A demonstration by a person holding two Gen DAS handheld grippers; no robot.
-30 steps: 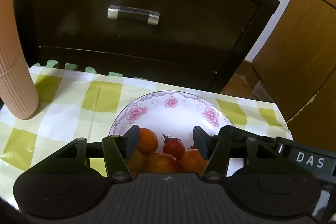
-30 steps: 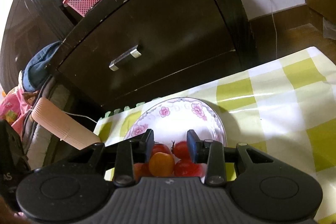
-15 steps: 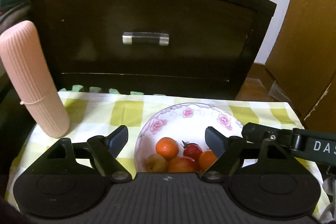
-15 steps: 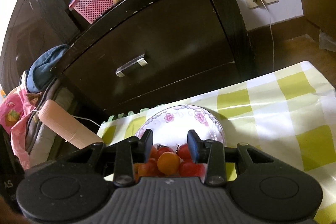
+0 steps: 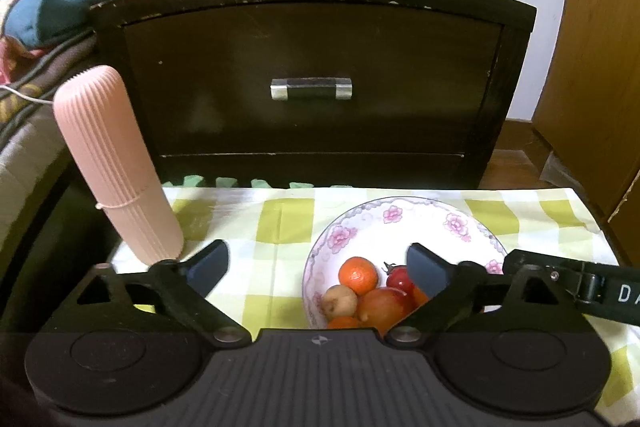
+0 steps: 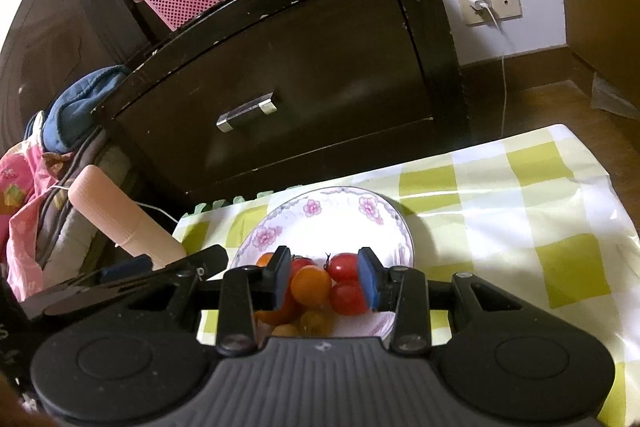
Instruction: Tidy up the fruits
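Left gripper [image 5: 318, 267] opening wide, empty, above plate [image 5: 420, 215]; right gripper [image 6: 325, 277] narrow, seemingly empty. Next: probably withdraw clear of fruit pile [image 5: 368, 291].

White capital letters "DA" stand on a black bar [image 5: 608, 293] at the right edge of the left wrist view, just right of the floral plate [image 5: 460, 223]; the lettering runs out of frame there. A small compass-like star emblem sits on the ribbed gripper body [image 5: 318, 340] at the near centre, and no other writing is legible.
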